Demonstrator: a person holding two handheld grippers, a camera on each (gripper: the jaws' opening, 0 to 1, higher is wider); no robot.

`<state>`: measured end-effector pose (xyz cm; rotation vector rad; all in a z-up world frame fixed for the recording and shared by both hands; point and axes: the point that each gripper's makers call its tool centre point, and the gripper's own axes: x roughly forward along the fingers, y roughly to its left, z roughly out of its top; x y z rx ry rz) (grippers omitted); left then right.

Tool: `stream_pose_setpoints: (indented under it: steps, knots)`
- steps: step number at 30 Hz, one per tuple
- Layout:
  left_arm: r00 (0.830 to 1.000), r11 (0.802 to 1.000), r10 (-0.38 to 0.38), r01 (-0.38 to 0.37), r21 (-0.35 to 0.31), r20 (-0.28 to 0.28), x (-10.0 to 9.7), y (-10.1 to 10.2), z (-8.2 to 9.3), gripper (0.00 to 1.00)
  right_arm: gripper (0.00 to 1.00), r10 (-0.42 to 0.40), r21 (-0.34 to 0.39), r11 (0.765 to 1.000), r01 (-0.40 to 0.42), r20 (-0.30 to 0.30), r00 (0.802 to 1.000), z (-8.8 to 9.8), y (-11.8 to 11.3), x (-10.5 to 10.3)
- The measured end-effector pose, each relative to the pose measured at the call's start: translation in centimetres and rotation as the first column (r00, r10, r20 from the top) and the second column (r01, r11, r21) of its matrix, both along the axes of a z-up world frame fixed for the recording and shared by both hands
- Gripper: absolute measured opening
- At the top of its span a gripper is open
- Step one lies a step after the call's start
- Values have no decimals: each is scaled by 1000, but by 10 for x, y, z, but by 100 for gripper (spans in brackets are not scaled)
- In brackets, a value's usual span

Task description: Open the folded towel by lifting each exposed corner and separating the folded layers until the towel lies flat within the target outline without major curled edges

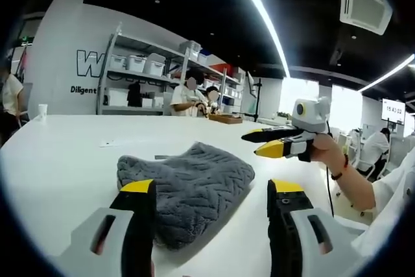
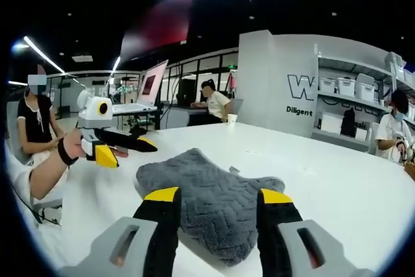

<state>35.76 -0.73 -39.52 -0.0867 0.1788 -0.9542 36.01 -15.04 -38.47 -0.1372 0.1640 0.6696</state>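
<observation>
A grey knitted towel (image 1: 188, 183) lies folded in a thick bundle on the white table (image 1: 65, 160). In the left gripper view my left gripper (image 1: 212, 189) stands open just before the towel's near edge, its left jaw over the cloth, with nothing held. My right gripper (image 1: 251, 144) comes in from the right in a person's hand, hovering above the table beside the towel. In the right gripper view the towel (image 2: 207, 192) lies straight ahead and my right gripper (image 2: 218, 194) is open above its near part. My left gripper (image 2: 133, 154) hovers left of the towel.
A paper cup (image 1: 43, 111) stands at the table's far edge. Metal shelves with white bins (image 1: 139, 63) line the back wall, where people sit by a wooden tray (image 1: 225, 119). A seated person (image 2: 35, 121) and a laptop (image 2: 146, 92) are to the left.
</observation>
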Motion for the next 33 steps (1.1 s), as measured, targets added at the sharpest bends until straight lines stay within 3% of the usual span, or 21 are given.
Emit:
stream_pose_setpoints:
  steps: [11, 33]
  knots:
    - [1000, 999, 19, -20, 42, 15, 10, -6, -3, 67, 43, -14, -12, 1000, 13, -20, 1000, -5, -6, 9]
    - [999, 999, 32, -31, 43, -20, 11, -10, -10, 67, 43, -22, -33, 999, 21, -52, 998, -12, -10, 22]
